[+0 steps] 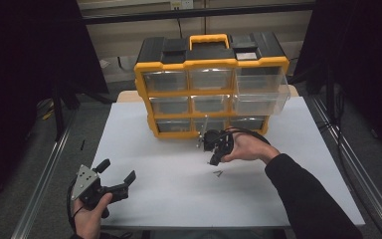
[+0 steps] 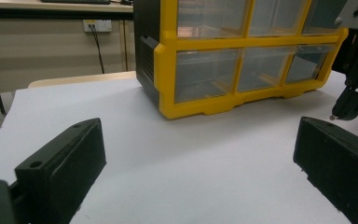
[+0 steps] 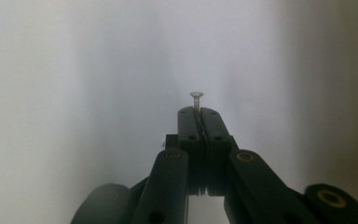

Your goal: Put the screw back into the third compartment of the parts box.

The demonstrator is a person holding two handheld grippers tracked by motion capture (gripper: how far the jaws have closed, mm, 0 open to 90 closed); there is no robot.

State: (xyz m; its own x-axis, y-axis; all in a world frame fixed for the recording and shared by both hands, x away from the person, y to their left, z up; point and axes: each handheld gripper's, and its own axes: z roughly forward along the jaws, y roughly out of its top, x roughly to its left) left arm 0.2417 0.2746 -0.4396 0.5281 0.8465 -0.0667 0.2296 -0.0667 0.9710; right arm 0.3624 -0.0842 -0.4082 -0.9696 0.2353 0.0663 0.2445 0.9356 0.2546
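A small silver screw (image 3: 196,99) sticks up from the tips of my right gripper (image 3: 197,110), whose jaws are pressed together on it. In the high view that right gripper (image 1: 213,160) points down at the white table top (image 1: 179,194), just in front of the yellow and black drawer organizer (image 1: 211,84). Two loose screws (image 1: 218,173) lie on the sheet right below it. My left gripper (image 1: 117,172) rests at the near left, jaws wide apart and empty. Its own view shows both black jaws spread, with the right gripper (image 2: 349,107) far off at the right.
The organizer (image 2: 242,60) has clear drawers; the top right and middle right drawers (image 1: 261,92) are pulled out forward. Metal rails (image 1: 45,174) run along both table sides. A wall socket and cable (image 2: 95,32) sit behind the table.
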